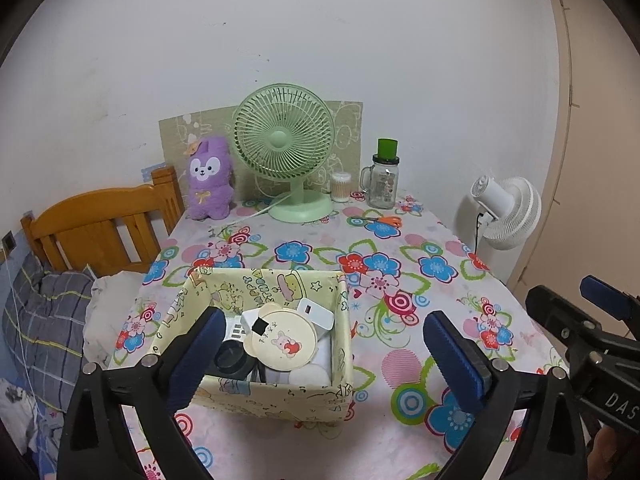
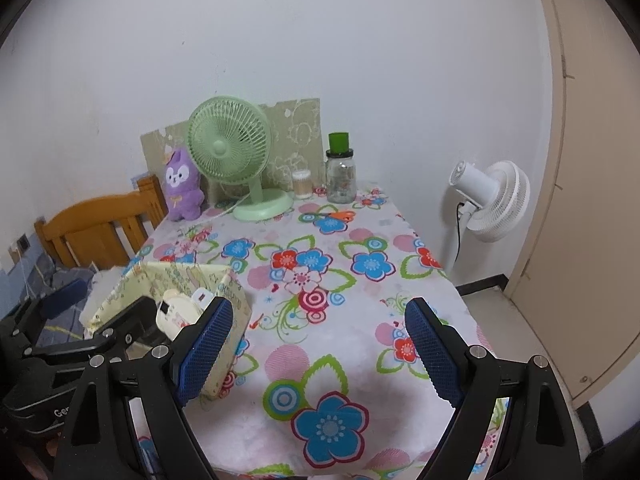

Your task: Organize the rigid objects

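Observation:
A pale yellow cartoon-print storage box (image 1: 276, 394) sits on the floral tablecloth near the front edge. Inside it lie a cream round bear-print mirror (image 1: 284, 338), a white charger (image 1: 318, 312), a black round item (image 1: 230, 356) and other small objects. My left gripper (image 1: 324, 360) is open and empty, hovering just in front of the box. My right gripper (image 2: 320, 348) is open and empty over the bare cloth to the right of the box (image 2: 224, 296). Orange-handled scissors (image 1: 384, 220) lie near the table's back.
At the back stand a green desk fan (image 1: 286, 148), a purple plush toy (image 1: 210, 180), a cotton-swab tub (image 1: 341, 187) and a glass jar with a green cap (image 1: 384, 178). A wooden bed frame (image 1: 100, 232) is on the left, a white floor fan (image 1: 508, 212) on the right.

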A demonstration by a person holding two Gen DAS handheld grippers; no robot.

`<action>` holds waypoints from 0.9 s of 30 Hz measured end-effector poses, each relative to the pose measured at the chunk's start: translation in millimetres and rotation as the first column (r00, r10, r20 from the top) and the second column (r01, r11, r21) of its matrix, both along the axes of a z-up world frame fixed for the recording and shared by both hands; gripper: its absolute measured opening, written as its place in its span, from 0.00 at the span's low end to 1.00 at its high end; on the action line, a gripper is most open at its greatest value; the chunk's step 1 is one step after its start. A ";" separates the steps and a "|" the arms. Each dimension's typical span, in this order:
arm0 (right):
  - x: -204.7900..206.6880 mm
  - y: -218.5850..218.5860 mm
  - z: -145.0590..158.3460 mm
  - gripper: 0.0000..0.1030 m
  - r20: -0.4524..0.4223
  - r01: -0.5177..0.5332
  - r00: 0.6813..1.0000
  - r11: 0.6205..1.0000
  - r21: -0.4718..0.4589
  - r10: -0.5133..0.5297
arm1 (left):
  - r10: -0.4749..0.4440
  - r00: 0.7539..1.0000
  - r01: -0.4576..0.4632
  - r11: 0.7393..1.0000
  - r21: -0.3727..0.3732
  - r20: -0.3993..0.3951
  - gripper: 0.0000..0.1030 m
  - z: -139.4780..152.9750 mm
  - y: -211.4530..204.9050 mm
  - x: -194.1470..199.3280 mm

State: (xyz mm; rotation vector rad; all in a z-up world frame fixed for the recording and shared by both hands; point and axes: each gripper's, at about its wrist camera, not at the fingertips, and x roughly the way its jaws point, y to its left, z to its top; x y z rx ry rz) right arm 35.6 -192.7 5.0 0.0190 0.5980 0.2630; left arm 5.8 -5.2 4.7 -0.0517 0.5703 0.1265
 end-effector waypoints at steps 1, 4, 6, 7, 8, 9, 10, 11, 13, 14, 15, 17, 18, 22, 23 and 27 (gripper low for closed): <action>-0.3 -0.3 0.7 0.87 0.004 -0.001 1.000 1.000 0.004 0.001 | -0.001 1.000 0.001 1.000 -0.003 0.000 0.98 0.6 0.2 0.6; 0.3 -2.9 2.5 0.90 0.015 0.005 1.000 1.000 0.010 -0.005 | 0.002 1.000 -0.002 1.000 -0.009 -0.002 1.00 1.8 0.7 2.4; 0.6 -3.5 3.2 0.91 0.023 0.006 1.000 1.000 0.012 -0.006 | 0.002 1.000 -0.002 1.000 -0.011 -0.004 1.00 1.2 -0.5 3.1; 1.0 -3.2 3.4 0.91 0.029 0.006 1.000 1.000 0.010 -0.006 | 0.004 1.000 -0.004 1.000 -0.008 -0.005 1.00 1.0 -1.2 3.6; 1.6 -2.9 3.5 0.91 0.036 0.006 0.999 1.000 0.004 -0.006 | 0.008 1.000 -0.008 1.000 -0.004 -0.007 1.00 0.5 -2.1 4.2; 2.4 -2.1 4.0 0.91 0.038 0.006 0.999 1.000 -0.003 -0.005 | 0.011 1.000 -0.011 1.000 0.002 -0.008 1.00 0.0 -2.6 4.9; 3.3 -1.7 4.6 0.91 0.039 0.003 0.999 1.000 -0.010 -0.003 | 0.012 1.000 -0.012 1.000 0.005 -0.008 1.00 -0.1 -3.0 4.5; 4.1 -1.9 5.2 0.91 0.043 -0.001 0.999 1.000 -0.012 0.002 | 0.010 1.000 -0.010 1.000 0.008 -0.010 1.00 -0.4 -2.7 5.0; 4.5 -1.4 6.3 0.92 0.048 0.000 0.999 1.000 -0.013 0.001 | 0.000 1.000 0.000 1.000 0.007 -0.017 1.00 -0.9 -2.3 6.0; 4.8 -1.5 6.8 0.92 0.049 0.000 0.999 1.000 -0.012 0.001 | -0.007 1.000 0.007 1.000 0.004 -0.021 1.00 -1.1 -2.5 6.8; 5.1 -1.5 7.2 0.93 0.050 -0.002 0.999 1.000 -0.008 0.002 | -0.015 1.000 0.015 1.000 -0.001 -0.022 1.00 -1.0 -2.8 6.8; 5.3 -1.1 7.5 0.94 0.052 -0.004 0.999 1.000 -0.004 0.005 | -0.023 1.000 0.023 1.000 -0.002 -0.021 1.00 -0.8 -2.9 7.6; 5.1 -0.5 7.6 0.95 0.055 -0.006 0.998 1.000 -0.005 0.006 | -0.027 0.999 0.028 1.000 0.002 -0.019 1.00 -0.7 -3.6 7.6; 5.4 1.1 7.4 0.95 0.058 -0.008 0.998 1.000 -0.014 0.009 | -0.030 0.999 0.030 1.000 0.009 -0.022 1.00 -1.4 -3.7 9.6; 5.6 1.0 7.3 0.95 0.058 -0.007 0.998 1.000 -0.014 0.008 | -0.029 0.999 0.030 1.000 0.007 -0.024 1.00 -1.4 -3.5 10.1; 7.1 0.3 7.3 0.95 0.054 -0.003 0.999 1.000 -0.005 0.003 | -0.027 0.999 0.027 1.000 0.002 -0.020 1.00 -1.1 -2.4 9.9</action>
